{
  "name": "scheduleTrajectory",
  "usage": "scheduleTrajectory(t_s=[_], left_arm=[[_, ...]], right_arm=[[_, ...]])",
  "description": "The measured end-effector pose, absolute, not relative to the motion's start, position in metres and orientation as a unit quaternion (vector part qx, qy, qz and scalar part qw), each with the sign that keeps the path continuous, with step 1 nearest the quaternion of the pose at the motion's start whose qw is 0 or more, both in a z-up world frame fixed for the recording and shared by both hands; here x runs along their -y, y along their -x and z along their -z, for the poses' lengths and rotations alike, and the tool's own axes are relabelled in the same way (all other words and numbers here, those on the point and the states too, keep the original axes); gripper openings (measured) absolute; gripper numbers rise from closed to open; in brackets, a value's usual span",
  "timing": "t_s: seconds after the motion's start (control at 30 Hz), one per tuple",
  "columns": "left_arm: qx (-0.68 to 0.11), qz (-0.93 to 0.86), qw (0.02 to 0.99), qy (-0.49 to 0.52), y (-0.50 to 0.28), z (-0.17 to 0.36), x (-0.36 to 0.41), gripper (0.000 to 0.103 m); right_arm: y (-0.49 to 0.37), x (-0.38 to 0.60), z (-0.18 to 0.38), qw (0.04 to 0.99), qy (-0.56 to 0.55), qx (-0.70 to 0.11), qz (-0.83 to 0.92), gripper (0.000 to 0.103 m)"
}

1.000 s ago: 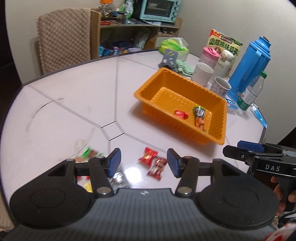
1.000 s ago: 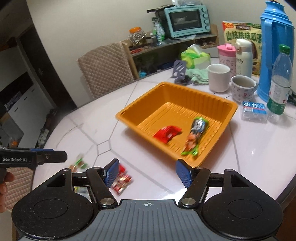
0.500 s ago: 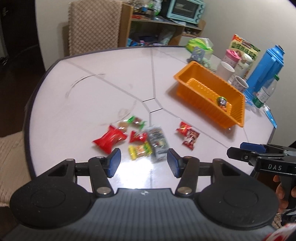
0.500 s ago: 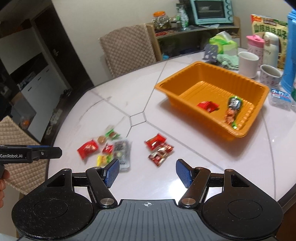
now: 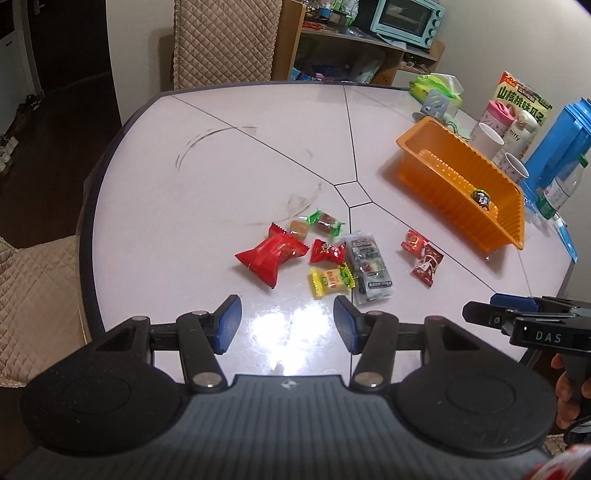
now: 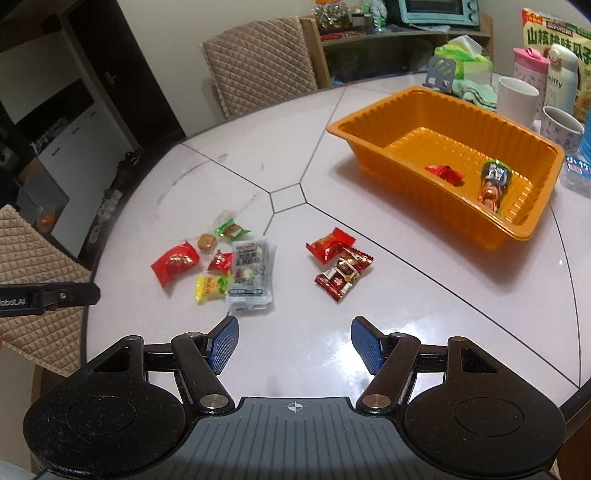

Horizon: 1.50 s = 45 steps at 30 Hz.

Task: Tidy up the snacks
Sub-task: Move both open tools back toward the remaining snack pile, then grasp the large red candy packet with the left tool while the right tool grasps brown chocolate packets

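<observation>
Several wrapped snacks lie loose on the white table: a big red packet [image 5: 271,254] [image 6: 174,263], a yellow candy [image 5: 330,281] [image 6: 211,288], a grey packet [image 5: 367,266] [image 6: 250,274] and two red-brown packets [image 5: 423,256] [image 6: 341,266]. An orange tray [image 5: 498,218] [image 6: 369,127] at the right holds a red packet [image 6: 445,173] and a green-and-orange packet [image 6: 493,181]. My left gripper [image 5: 287,323] is open and empty, above the near table edge before the snacks. My right gripper [image 6: 294,341] is open and empty, near the two red-brown packets.
Behind the tray stand white mugs [image 6: 517,98], a pink bottle [image 6: 530,62], a blue thermos [image 5: 557,144], a water bottle [image 5: 561,186], a snack box [image 5: 524,98] and a tissue pack [image 6: 463,55]. Quilted chairs [image 6: 258,62] and a shelf with a toaster oven [image 5: 406,18] stand beyond the table.
Both grippers have drawn back from the tray toward the near table edge, so the loose snacks have come into full view. Both stayed open and empty.
</observation>
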<state>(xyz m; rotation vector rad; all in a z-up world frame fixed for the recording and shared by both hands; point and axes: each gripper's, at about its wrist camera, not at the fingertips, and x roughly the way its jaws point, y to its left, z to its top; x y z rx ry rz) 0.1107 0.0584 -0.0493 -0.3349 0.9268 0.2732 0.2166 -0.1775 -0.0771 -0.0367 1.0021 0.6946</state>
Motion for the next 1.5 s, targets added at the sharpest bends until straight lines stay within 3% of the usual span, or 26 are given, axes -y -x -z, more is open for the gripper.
scheduleTrajectory(t_s=[0.7, 0.8, 1.37, 1.5], left_arm=[[-0.456, -0.148, 0.863, 0.159, -0.141, 0.074, -0.081, 0.051], [-0.458, -0.15, 0.862, 0.159, -0.145, 0.076, -0.084, 0.051], [-0.472, -0.146, 0.855, 0.16, -0.165, 0.09, -0.097, 0.051], [-0.474, -0.142, 0.855, 0.157, -0.17, 0.093, -0.097, 0.051]], right_arm=[[-0.266, 0.156, 0.119, 0.84, 0.033, -0.47, -0.271, 0.066], [-0.274, 0.153, 0.124, 0.841, 0.032, -0.472, -0.264, 0.055], [-0.297, 0.137, 0.141, 0.84, 0.038, -0.481, -0.25, 0.028], [-0.295, 0.141, 0.142, 0.832, 0.052, -0.48, -0.272, 0.026]])
